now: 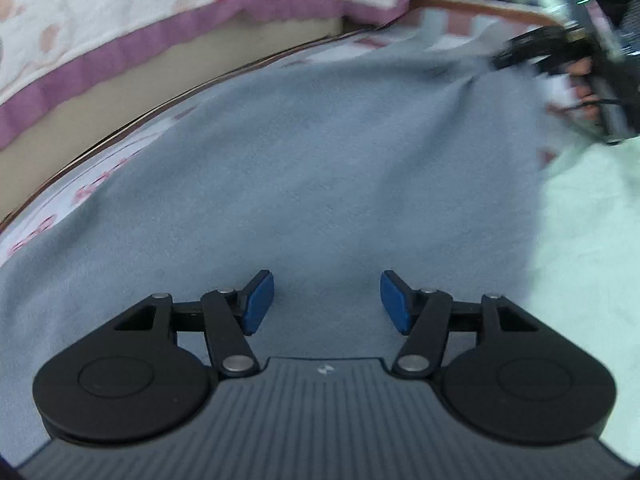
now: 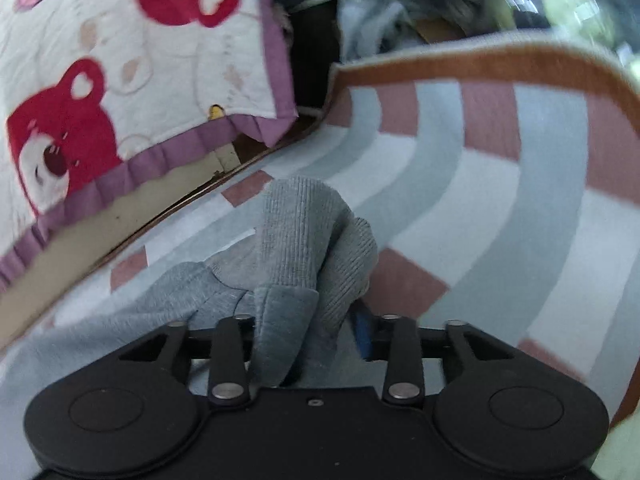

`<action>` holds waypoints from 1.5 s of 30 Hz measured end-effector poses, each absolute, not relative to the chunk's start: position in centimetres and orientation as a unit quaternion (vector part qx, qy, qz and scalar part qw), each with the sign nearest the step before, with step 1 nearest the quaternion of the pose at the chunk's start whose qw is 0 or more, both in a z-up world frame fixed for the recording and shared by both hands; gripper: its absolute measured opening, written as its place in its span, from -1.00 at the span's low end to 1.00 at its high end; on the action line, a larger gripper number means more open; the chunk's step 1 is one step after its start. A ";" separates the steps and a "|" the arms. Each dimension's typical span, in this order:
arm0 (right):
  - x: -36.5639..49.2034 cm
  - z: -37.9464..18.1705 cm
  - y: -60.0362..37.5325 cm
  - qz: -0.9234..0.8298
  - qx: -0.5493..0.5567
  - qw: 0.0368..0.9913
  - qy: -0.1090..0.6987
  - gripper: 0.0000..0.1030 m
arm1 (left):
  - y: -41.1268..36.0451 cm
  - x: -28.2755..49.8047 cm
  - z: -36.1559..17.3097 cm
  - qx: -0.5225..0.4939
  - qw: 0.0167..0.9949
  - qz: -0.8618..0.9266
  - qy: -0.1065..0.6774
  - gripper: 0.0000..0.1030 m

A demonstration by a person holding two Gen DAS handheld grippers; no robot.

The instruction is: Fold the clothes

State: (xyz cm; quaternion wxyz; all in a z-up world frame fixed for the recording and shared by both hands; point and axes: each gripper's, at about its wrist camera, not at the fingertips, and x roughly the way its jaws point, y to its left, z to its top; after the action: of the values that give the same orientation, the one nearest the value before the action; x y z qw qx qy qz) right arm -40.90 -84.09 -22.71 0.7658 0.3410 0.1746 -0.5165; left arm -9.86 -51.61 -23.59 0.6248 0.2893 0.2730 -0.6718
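Note:
A grey garment (image 1: pixel 320 140) lies spread flat over the mat in the left wrist view. My left gripper (image 1: pixel 328 300) hovers low over its near part, open, with only flat cloth under its blue pads (image 1: pixel 260 300). At the garment's far right corner is my right gripper (image 1: pixel 532 48), blurred and held by a hand. In the right wrist view the garment's ribbed sleeve cuff (image 2: pixel 304 232) stands bunched between the jaws of the right gripper (image 2: pixel 308 332). Its right pad (image 2: pixel 362 336) sits just clear of the cloth; the left pad is hidden behind it.
The striped pink, grey and white mat (image 2: pixel 480 160) has a brown border. A white blanket (image 2: pixel 80 100) with red bears and a purple hem hangs along the left. A pale green cloth (image 1: pixel 580 220) lies right of the garment. A clutter pile (image 2: pixel 400 0) sits beyond the mat.

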 end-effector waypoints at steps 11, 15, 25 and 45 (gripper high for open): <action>-42.4 -27.2 -79.2 -0.410 0.530 0.734 0.109 0.25 | -55.2 -15.8 -24.1 0.337 0.573 -0.694 0.277 0.13; -41.8 -25.2 -79.0 -0.420 0.485 0.762 0.085 -0.78 | -54.1 -13.2 -23.9 0.308 0.576 -0.682 0.329 0.14; -40.7 -24.6 -77.8 -0.499 0.378 0.760 0.172 -0.63 | -42.7 -1.9 -23.4 0.285 0.683 -0.526 0.419 0.14; -31.5 -16.8 -65.3 -0.551 0.293 0.694 0.360 0.17 | -22.7 11.2 -20.5 0.214 0.812 -0.320 0.438 0.23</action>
State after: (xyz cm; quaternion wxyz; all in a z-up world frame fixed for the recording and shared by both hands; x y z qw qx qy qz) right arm -31.54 -65.27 -16.75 0.6938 0.2934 0.3596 -0.5507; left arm 11.17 -22.74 -20.49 0.8122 0.2136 0.4383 -0.3203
